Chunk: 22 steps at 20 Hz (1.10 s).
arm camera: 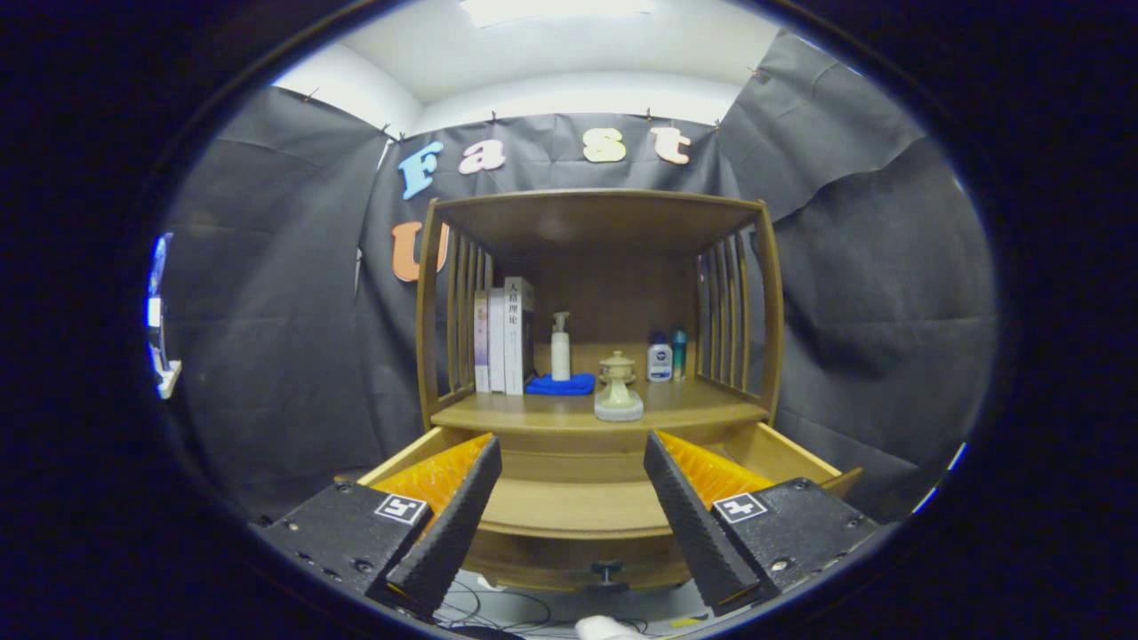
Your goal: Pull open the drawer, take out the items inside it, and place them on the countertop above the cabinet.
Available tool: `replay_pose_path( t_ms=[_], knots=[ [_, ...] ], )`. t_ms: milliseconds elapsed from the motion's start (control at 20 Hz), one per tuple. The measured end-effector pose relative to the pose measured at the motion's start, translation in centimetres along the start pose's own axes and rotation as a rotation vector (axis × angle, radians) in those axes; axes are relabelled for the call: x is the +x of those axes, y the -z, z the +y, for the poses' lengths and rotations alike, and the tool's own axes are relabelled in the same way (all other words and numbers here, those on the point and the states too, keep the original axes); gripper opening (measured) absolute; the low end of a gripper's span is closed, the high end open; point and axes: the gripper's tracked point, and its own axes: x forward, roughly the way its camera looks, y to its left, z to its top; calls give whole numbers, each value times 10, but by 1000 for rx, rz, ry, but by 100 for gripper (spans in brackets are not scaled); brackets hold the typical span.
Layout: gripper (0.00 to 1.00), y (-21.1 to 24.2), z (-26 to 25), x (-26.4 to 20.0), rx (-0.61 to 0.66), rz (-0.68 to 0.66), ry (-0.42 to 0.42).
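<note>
- The tool [569, 524] has its two fingers spread wide, with nothing between them but the view of the cabinet ahead.
- The drawer [578, 507] of the wooden cabinet [596, 293] stands pulled out toward the fingers; its knob [607, 566] shows on the front panel, low between the fingertips.
- The drawer's floor looks bare where it can be seen, yet both fingers cover its left and right parts, so what lies there cannot be told.
- On the table [533, 413] above the drawer stand, from left to right, upright books [504, 336], a white pump bottle [560, 347], a pale ceramic lidded pot [618, 387] nearest the front edge, a small white bottle [659, 358] and a teal bottle [678, 354].
- A folded blue cloth [560, 384] lies at the foot of the pump bottle, touching the books' base.
- The two small bottles stand side by side at the back right, by the slatted side wall; whether they touch is hard to make out.
- Below the drawer front, dark cables [498, 609] lie on a light floor, and a white object [609, 628] there is cut off and unclear.
</note>
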Motion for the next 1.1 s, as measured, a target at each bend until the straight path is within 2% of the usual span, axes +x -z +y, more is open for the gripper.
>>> replay_pose_path(
  t_ms=[250, 650, 1100],
  knots=[
    [100, 55, -3, -19, 11, 85, 8],
    [100, 117, -12, -34, -16, 166, 25],
    [100, 134, -25, 0, -5, 206, 48]
  ],
)
